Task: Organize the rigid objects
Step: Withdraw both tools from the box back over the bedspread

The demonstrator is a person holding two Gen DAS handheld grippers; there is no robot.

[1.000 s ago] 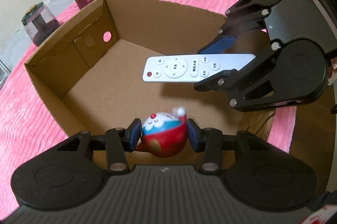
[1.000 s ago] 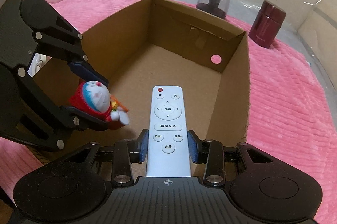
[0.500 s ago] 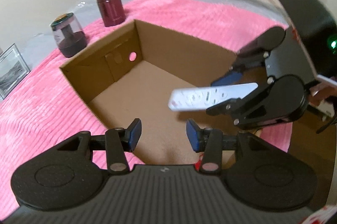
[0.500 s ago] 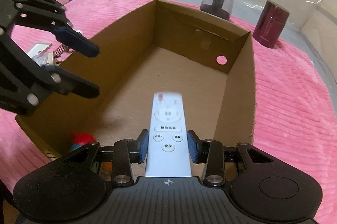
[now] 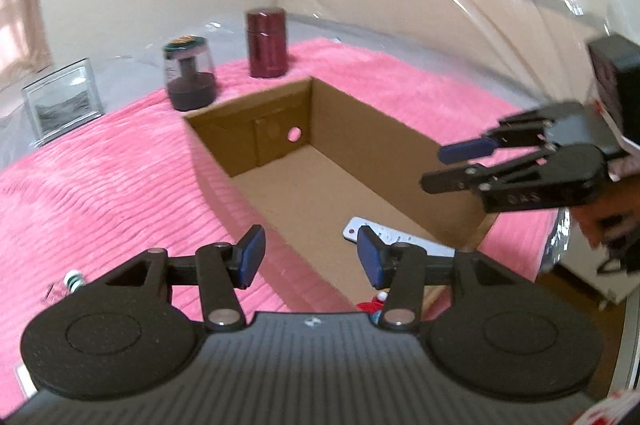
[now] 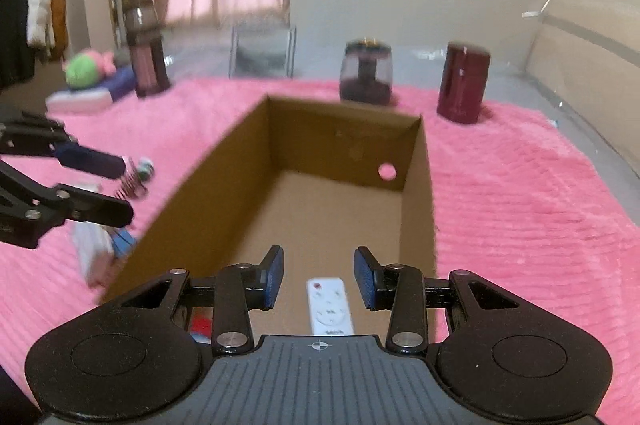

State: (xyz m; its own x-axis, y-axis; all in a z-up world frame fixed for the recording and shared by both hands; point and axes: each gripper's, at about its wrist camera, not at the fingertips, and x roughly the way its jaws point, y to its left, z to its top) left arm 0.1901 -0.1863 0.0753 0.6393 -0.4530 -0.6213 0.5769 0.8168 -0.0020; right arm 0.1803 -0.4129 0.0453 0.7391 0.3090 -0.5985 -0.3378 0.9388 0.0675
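Cardboard box [image 6: 416,185] already held the white remote [image 6: 330,309] and, seemingly, a red toy [image 5: 370,305], so the opening left gripper [image 5: 310,253] and right gripper [image 6: 319,275] hung empty.

Each camera rides its own hand-held gripper, looking forward and downward from close above the near end of the cardboard box [image 5: 360,153]. Both views share the box, the dark red canister [image 6: 462,87] and the pink blanket [image 6: 520,193].
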